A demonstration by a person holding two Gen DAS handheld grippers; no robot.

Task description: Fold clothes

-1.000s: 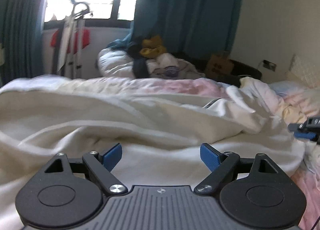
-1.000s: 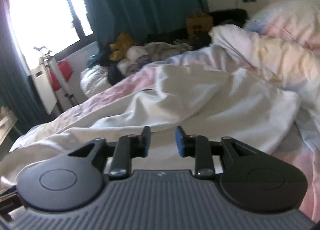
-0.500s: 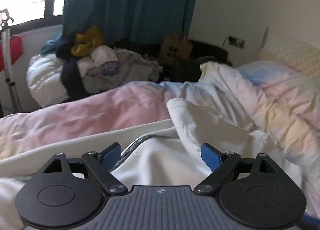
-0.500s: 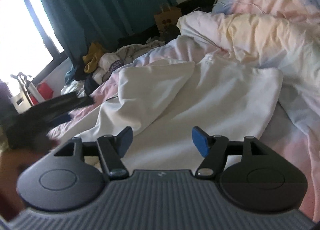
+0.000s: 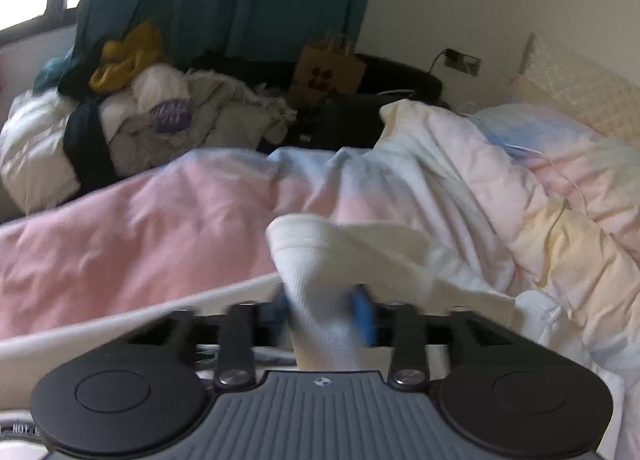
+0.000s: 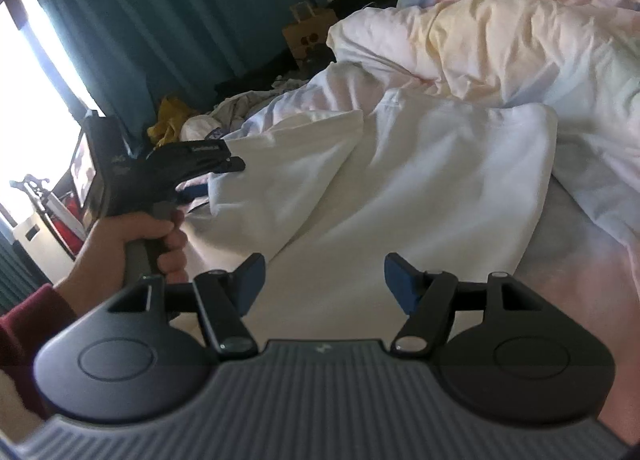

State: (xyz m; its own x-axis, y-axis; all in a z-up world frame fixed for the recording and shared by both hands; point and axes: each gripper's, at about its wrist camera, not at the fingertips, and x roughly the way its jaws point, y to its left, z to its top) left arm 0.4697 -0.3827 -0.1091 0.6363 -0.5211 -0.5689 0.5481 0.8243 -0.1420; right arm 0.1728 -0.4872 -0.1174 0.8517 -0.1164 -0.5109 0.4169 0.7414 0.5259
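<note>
White garment (image 6: 420, 180) lies spread on the pink duvet (image 5: 140, 228), one part turned over toward its middle; folding appears barely begun, most remaining. Left gripper (image 5: 324, 310) pinches a ribbed cuff of it. Right gripper (image 6: 324, 280) hovers above with fingers wide, empty.

Both wrist views look low across the bed (image 5: 160, 228) toward the curtain (image 6: 168, 20).
</note>
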